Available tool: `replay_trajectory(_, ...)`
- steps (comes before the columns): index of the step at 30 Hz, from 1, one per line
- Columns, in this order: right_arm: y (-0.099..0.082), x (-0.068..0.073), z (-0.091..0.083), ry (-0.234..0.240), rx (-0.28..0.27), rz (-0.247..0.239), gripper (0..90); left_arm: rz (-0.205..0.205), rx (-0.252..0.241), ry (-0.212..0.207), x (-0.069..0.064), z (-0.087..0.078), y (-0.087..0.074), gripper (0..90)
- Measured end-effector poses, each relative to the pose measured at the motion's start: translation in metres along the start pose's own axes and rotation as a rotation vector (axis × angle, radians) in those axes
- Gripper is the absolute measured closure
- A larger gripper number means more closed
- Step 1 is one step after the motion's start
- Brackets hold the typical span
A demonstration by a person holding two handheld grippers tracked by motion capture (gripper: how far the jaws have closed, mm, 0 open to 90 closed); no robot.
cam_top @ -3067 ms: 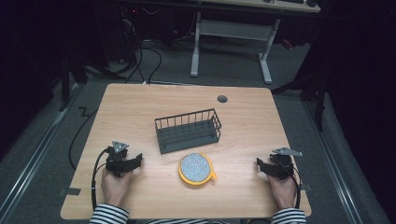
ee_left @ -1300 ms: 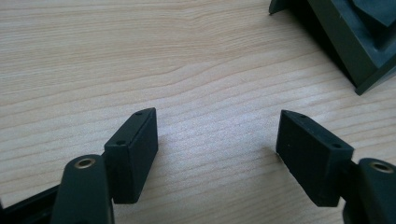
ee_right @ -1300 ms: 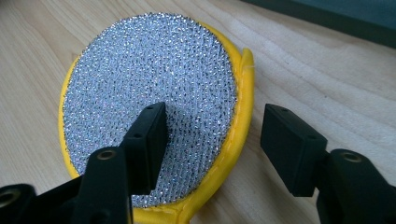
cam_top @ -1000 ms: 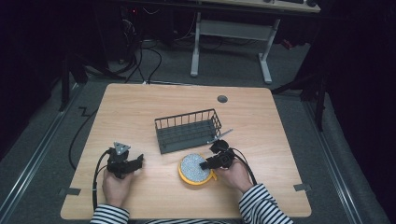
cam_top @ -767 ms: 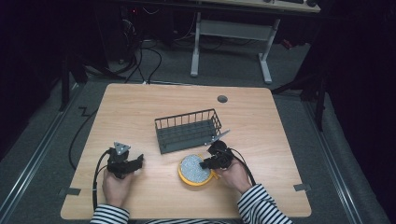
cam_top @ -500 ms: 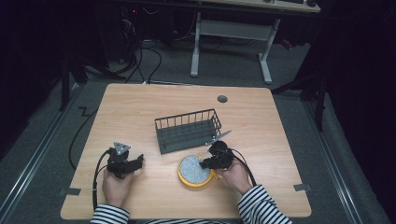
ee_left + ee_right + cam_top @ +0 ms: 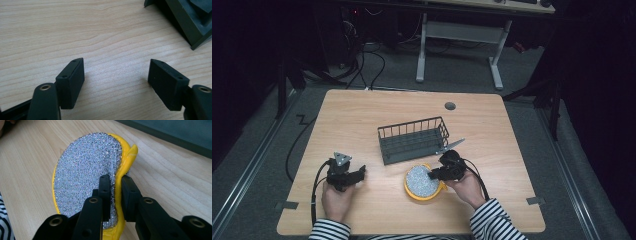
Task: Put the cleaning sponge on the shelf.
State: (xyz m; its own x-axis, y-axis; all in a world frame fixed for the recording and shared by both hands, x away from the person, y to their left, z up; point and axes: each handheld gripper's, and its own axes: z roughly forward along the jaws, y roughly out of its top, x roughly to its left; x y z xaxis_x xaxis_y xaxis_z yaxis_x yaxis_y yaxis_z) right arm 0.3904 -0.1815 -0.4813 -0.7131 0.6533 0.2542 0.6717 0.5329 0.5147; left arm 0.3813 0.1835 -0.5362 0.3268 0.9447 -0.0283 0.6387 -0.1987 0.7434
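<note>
A round yellow sponge with a silver mesh face (image 7: pixel 423 182) (image 7: pixel 87 172) lies on the wooden table (image 7: pixel 362 110) in front of a dark wire basket (image 7: pixel 413 139). My right gripper (image 7: pixel 435 174) (image 7: pixel 115 195) is shut on the sponge's right edge, which is squeezed between the two jaws. My left gripper (image 7: pixel 357 174) (image 7: pixel 116 78) rests at the front left of the table. It is open, with bare wood between its jaws. A corner of the basket (image 7: pixel 190 22) shows at the upper right of the left gripper view.
A small dark grommet (image 7: pixel 450 106) sits near the table's far edge. Cables (image 7: pixel 297 145) trail off the table's left side. A grey desk frame (image 7: pixel 462 45) stands on the floor behind the table. Striped sleeves (image 7: pixel 497 220) enter from the bottom.
My right gripper came in from the table's front right to the sponge and closed on its edge. The left gripper has stayed put.
</note>
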Motion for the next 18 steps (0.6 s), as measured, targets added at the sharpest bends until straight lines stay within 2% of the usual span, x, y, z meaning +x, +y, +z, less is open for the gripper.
replay_trajectory(6, -0.002, -0.001, -0.008, 0.002, -0.013, 0.002, 80.3, 0.000, 0.000, 0.000, 0.000, 0.000, 0.000, 30.0)
replay_trajectory(11, -0.004, 0.001, -0.015, -0.015, -0.027, -0.019, 80.2, 0.002, -0.002, 0.003, -0.001, 0.000, 0.000, 29.9)
replay_trajectory(18, -0.008, -0.004, -0.028, -0.025, -0.039, -0.007, 80.2, 0.000, -0.002, -0.001, 0.000, 0.000, 0.000, 29.7)
